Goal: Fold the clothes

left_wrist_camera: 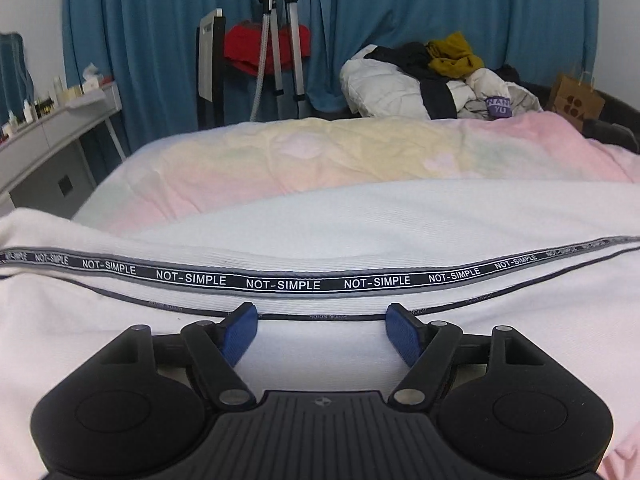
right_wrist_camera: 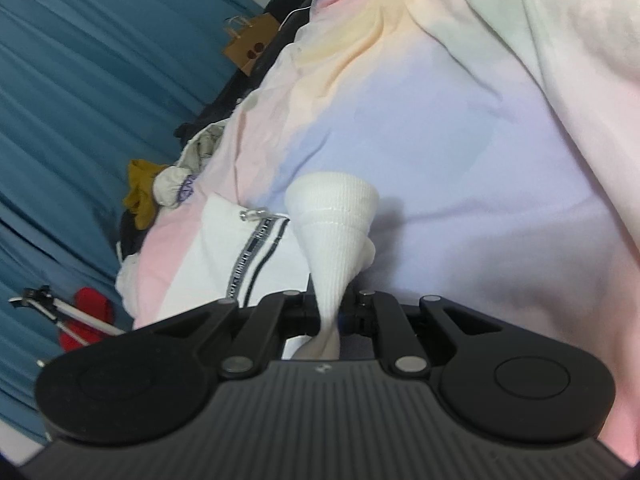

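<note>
White garment (left_wrist_camera: 320, 240) with a "NOT-SIMPLE" tape stripe (left_wrist_camera: 280, 282), spread on a pastel bed cover (left_wrist_camera: 320, 152); blue curtains (left_wrist_camera: 440, 20) behind.
The left gripper (left_wrist_camera: 321, 326) stands wide open just above the cloth, holding nothing; the right gripper (right_wrist_camera: 329, 314) is closed on a white ribbed cuff (right_wrist_camera: 334, 216).

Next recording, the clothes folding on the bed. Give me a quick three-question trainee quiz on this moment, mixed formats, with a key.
1. True or false: the left gripper has its jaws shut on the white garment.
2. What does the right gripper hold? A) paper bag B) ribbed white cuff C) mustard cloth
3. Fill in: the garment's dark tape reads NOT-____.

Key: 1 false, jaws apart over the fabric; 2 B; 3 SIMPLE.
</note>
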`<control>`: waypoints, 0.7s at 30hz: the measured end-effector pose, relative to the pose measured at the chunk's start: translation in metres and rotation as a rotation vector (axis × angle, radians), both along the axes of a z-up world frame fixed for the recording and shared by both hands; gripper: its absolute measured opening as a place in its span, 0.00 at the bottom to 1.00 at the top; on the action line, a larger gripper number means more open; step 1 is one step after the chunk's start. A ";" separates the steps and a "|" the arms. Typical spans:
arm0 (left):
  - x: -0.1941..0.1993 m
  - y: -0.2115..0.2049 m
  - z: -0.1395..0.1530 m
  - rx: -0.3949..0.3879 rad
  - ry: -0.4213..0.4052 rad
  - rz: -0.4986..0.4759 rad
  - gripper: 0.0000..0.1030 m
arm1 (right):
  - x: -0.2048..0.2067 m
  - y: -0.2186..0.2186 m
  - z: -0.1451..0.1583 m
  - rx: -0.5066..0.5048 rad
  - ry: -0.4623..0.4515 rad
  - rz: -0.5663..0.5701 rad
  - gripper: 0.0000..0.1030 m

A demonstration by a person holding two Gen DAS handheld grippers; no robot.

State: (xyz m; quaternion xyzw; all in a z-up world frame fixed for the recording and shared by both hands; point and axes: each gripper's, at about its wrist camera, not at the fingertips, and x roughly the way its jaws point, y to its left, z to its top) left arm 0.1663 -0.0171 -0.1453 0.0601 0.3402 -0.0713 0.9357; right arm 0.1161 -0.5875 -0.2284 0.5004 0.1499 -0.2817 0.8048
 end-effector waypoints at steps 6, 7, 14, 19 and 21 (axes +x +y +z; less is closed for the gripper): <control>-0.004 0.008 0.005 -0.040 0.008 0.010 0.71 | 0.006 0.006 -0.002 -0.051 0.041 0.002 0.09; -0.004 0.009 0.006 -0.053 0.016 0.013 0.71 | 0.006 0.006 -0.002 -0.060 0.046 0.006 0.09; -0.004 0.013 0.009 -0.091 0.022 -0.006 0.72 | 0.008 0.009 -0.001 -0.095 0.063 0.015 0.09; -0.006 0.016 0.008 -0.103 0.017 -0.020 0.72 | 0.013 0.010 -0.002 -0.101 0.063 0.005 0.10; -0.006 0.016 0.007 -0.105 0.018 -0.024 0.72 | 0.015 0.012 -0.002 -0.102 0.062 -0.008 0.10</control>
